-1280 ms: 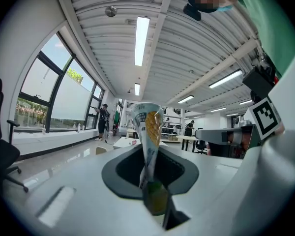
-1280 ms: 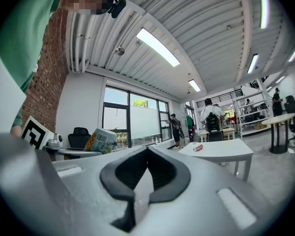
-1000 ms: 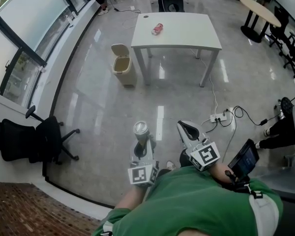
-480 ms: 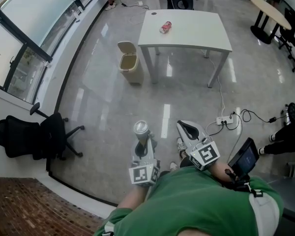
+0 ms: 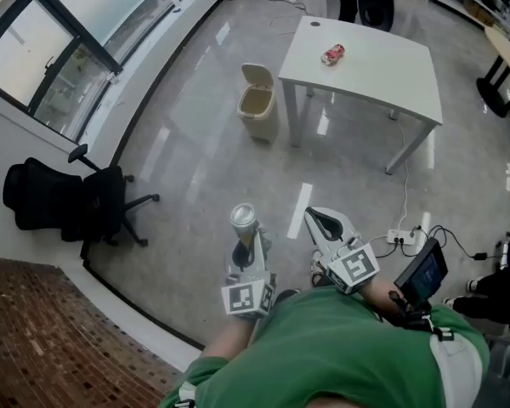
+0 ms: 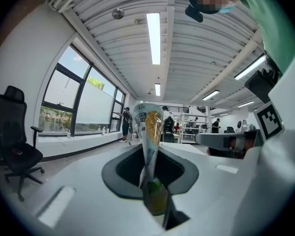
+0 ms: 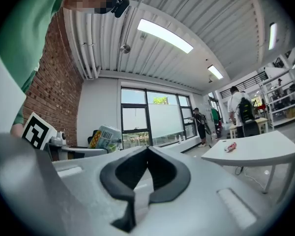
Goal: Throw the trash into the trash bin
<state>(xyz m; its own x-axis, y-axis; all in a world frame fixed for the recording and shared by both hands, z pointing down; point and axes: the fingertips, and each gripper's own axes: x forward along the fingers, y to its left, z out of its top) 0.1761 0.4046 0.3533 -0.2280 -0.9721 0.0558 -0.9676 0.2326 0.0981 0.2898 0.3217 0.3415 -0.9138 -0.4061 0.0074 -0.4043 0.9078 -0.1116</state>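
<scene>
Head view: left tongs (image 5: 245, 243) clamped on crumpled cup (image 5: 243, 218), right tongs (image 5: 324, 221) together (empty), open floor (image 5: 229, 164) before trash bin (image 5: 264, 127)

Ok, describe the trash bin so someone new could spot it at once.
Find the white table on the grey floor. The bin stands on the floor by its window-side end. It is small and beige with its lid flipped up, unlike the red can lying on the tabletop.

It was a big office or lab, with a white table (image 5: 382, 68), a black desk chair (image 5: 61, 207), tall windows (image 5: 68, 24) and shelves (image 7: 287, 100).
</scene>
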